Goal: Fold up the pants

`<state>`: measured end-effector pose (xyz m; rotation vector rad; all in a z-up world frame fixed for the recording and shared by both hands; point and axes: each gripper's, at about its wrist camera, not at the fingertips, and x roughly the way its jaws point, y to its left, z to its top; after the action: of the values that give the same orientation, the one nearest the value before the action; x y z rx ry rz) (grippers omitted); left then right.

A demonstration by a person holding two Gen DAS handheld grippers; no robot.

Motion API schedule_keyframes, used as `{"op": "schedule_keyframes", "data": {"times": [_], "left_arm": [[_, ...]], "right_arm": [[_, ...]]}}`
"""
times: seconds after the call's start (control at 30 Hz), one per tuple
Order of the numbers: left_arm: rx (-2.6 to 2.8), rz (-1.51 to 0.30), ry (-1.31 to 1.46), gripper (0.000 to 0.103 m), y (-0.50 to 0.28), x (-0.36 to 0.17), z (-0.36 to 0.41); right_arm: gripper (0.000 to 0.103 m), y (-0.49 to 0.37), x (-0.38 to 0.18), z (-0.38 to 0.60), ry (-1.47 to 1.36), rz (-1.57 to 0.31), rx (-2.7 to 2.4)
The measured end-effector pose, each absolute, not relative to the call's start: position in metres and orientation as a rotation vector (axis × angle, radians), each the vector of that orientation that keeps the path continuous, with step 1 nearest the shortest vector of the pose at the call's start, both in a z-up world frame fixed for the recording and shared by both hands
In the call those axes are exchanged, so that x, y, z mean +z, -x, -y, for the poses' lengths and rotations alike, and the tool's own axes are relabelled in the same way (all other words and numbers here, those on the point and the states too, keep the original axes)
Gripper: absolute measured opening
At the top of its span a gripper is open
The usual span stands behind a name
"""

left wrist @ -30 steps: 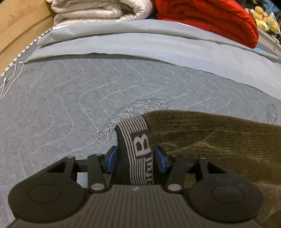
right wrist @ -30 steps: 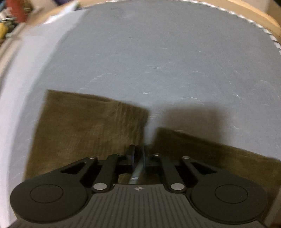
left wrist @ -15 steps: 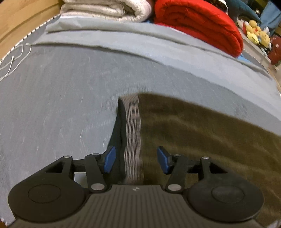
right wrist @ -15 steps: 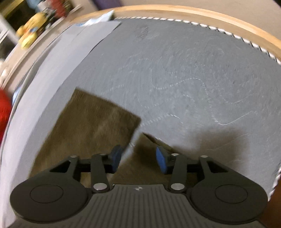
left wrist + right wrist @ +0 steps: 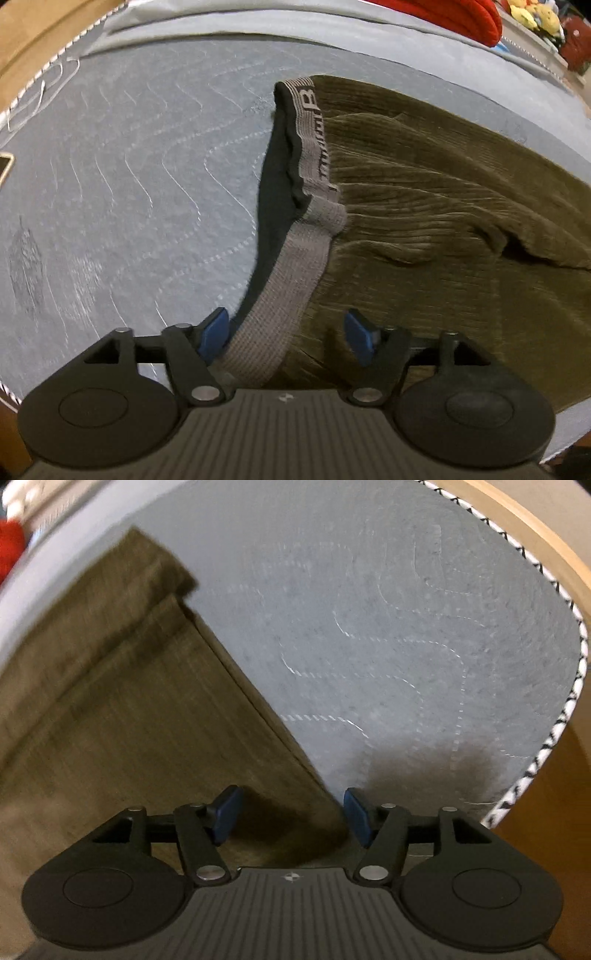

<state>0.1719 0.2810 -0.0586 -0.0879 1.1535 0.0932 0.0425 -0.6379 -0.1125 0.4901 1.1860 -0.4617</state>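
Olive corduroy pants (image 5: 424, 192) lie on the grey quilted mat (image 5: 129, 166). Their grey lettered waistband (image 5: 314, 147) with black lining runs from the far side down between the pads of my left gripper (image 5: 286, 334), which is open, the band lying loose by the left pad. In the right wrist view the pant legs (image 5: 110, 701) lie stacked on the left, hems at the far end. My right gripper (image 5: 291, 816) is open over the legs' right edge and holds nothing.
A red blanket (image 5: 443, 18) and soft toys (image 5: 532, 18) lie beyond a pale sheet (image 5: 258, 22) at the far side. A phone corner (image 5: 5, 166) shows at the left. The mat's corded edge (image 5: 569, 709) and wooden frame (image 5: 554, 572) are at the right.
Both grippers have opened and let go of the pants. The left has drawn back from the waistband. The right has swung round, and the two legs now lie together.
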Motion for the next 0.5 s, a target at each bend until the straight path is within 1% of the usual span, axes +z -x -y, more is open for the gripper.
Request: {"op": "schedule_keyframes", "data": {"times": [0.1, 0.2, 0.27, 0.37, 0.4, 0.43, 0.47, 0.5], "left_arm": [[0.096, -1.164, 0.125, 0.077, -0.18, -0.067, -0.289], [0.095, -1.189, 0.104, 0.078, -0.188, -0.079, -0.293], [0.086, -1.227, 0.087, 0.078, -0.192, -0.089, -0.294], [0.061, -1.276, 0.083, 0.077, -0.191, -0.099, -0.294], [0.053, -1.273, 0.075, 0.074, -0.19, -0.099, -0.294], [0.045, -1.269, 0.071, 0.066, -0.189, -0.097, -0.294], [0.041, -1.263, 0.063, 0.061, -0.187, -0.095, -0.295], [0.035, -1.255, 0.057, 0.052, -0.185, -0.092, -0.296]], "right_arm": [[0.065, -0.041, -0.113, 0.639, -0.467, -1.205, -0.458], [0.065, -0.044, -0.112, 0.634, -0.462, -1.221, -0.47], [0.06, -0.047, -0.111, 0.627, -0.423, -1.232, -0.455], [0.046, -0.049, -0.108, 0.619, -0.353, -1.229, -0.427], [0.033, -0.05, -0.106, 0.616, -0.326, -1.222, -0.419], [0.025, -0.05, -0.104, 0.615, -0.309, -1.213, -0.42], [0.021, -0.049, -0.101, 0.615, -0.315, -1.203, -0.42], [0.014, -0.048, -0.099, 0.617, -0.332, -1.19, -0.422]]}}
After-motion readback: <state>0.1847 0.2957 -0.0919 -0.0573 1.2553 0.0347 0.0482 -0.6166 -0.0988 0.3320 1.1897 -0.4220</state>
